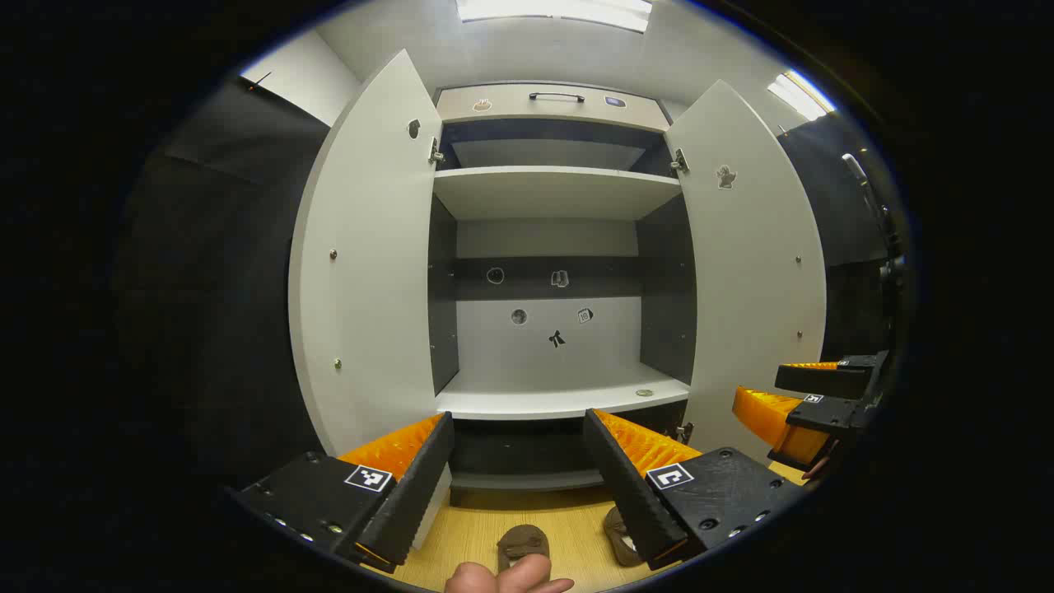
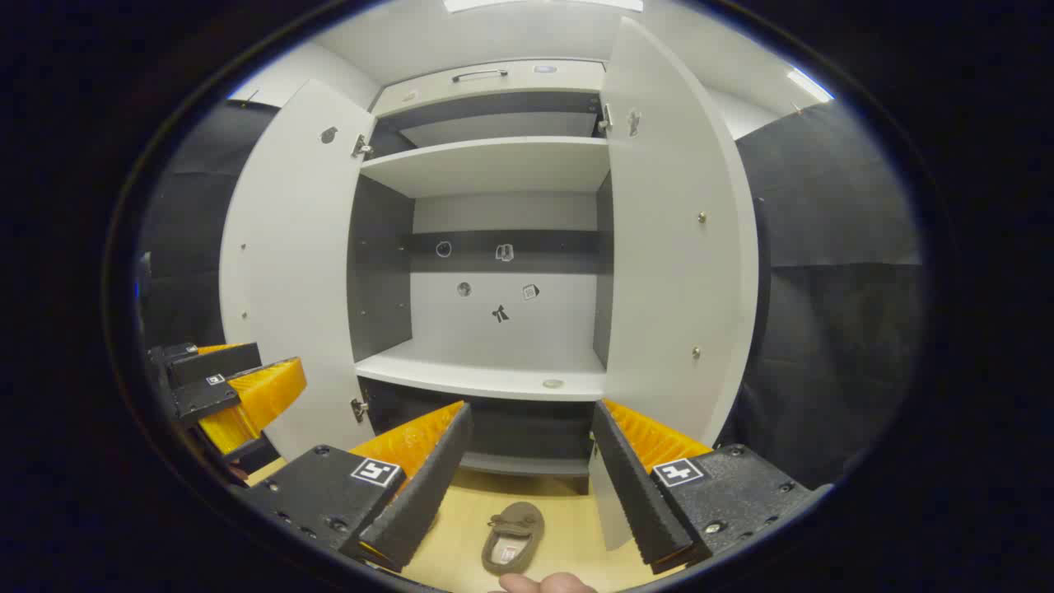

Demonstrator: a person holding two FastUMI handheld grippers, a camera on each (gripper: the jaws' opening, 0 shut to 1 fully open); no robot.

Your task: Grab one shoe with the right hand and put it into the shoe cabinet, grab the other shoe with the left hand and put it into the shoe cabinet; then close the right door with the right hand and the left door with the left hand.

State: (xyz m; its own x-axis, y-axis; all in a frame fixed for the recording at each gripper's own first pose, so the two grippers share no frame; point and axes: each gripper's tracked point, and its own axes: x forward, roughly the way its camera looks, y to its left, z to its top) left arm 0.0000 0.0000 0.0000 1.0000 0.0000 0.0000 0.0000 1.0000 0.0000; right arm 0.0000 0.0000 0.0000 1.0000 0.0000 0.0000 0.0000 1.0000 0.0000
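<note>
Ahead, shoe cabinet [image 2: 494,206], both doors wide.

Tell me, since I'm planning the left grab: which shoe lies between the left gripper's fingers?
In the left gripper view, the left shoe lies on the floor between the left gripper fingers. The other shoe is partly hidden behind one finger.

**Floor and shelves right now**

Light wood floor [image 2: 461,568] has two brown shoes sitting on it just in front of the cabinet: one shoe [image 1: 522,543] and the other shoe [image 1: 619,534] beside it. The main white shelf [image 1: 560,401] carries one small round disc [image 1: 644,394] near its front edge.
</note>
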